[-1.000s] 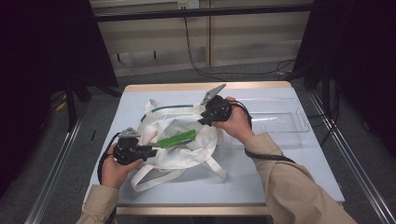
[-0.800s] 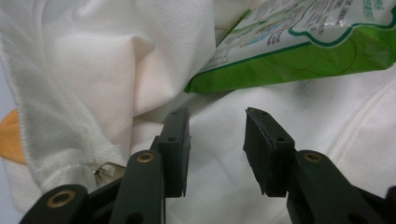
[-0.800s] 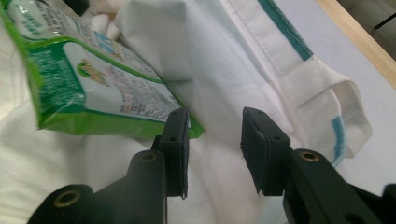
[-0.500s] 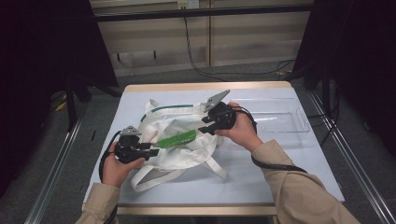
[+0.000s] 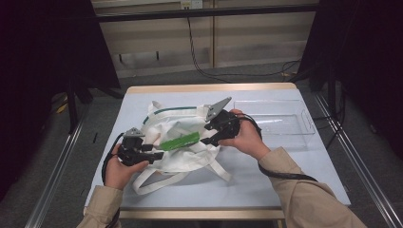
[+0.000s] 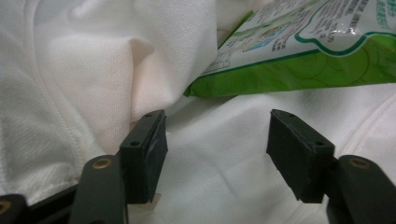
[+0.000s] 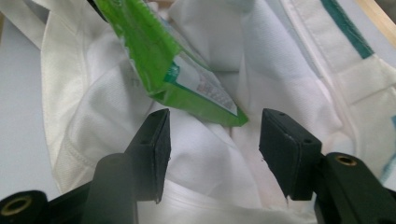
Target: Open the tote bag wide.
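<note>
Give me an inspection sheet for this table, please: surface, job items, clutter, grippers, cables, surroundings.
Surface: pale blue table.
Job's things: white tote bag, crumpled; green packet lying on it.
Clutter: clear tray, far right side.
Grippers: left hand-held gripper and right hand-held gripper open at the packet's ends; jaws have just been opening, nothing between them.
Cables: one trails from each gripper; more on the floor behind.
Surroundings: dark curtains, metal rails.

Table (image 5: 266,190), pale blue-grey top, light wooden edge.

Lying directly on it: one white cloth bag (image 5: 190,159), crumpled, left of centre in the high view, its straps trailing toward the lower edge; one clear plastic tray (image 5: 304,127), right of centre toward the upper right, near the bag but apart from it.
</note>
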The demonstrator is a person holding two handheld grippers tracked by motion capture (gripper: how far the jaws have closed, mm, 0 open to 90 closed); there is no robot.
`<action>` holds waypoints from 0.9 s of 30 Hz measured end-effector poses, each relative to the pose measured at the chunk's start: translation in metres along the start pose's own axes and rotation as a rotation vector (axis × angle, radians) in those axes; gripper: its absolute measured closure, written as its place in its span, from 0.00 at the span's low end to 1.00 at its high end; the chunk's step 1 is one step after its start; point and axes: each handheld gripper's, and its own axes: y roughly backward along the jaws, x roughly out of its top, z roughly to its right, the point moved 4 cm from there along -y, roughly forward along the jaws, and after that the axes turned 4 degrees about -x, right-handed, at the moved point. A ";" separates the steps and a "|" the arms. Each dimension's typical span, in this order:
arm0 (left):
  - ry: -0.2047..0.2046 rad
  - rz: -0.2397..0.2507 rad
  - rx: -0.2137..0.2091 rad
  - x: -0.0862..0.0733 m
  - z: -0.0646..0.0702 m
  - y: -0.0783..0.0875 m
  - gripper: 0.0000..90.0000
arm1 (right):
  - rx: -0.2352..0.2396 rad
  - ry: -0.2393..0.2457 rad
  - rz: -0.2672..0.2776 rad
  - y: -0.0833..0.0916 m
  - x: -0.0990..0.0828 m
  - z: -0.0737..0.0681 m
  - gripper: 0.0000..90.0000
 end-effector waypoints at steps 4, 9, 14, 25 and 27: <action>0.013 0.000 -0.005 0.000 0.000 -0.001 0.34 | 0.008 0.016 0.000 -0.003 0.002 -0.006 0.42; 0.003 -0.005 -0.009 0.000 0.001 -0.003 0.29 | 0.025 0.038 0.003 -0.004 0.008 -0.010 0.41; 0.006 -0.011 -0.018 0.001 0.002 -0.004 0.22 | 0.028 0.057 -0.001 -0.006 0.015 -0.014 0.40; 0.013 -0.023 -0.029 0.000 0.001 -0.004 0.19 | 0.037 0.103 -0.022 -0.013 0.029 -0.019 0.37; 0.016 -0.022 -0.030 0.000 0.001 -0.004 0.19 | 0.038 0.109 -0.023 -0.014 0.031 -0.020 0.37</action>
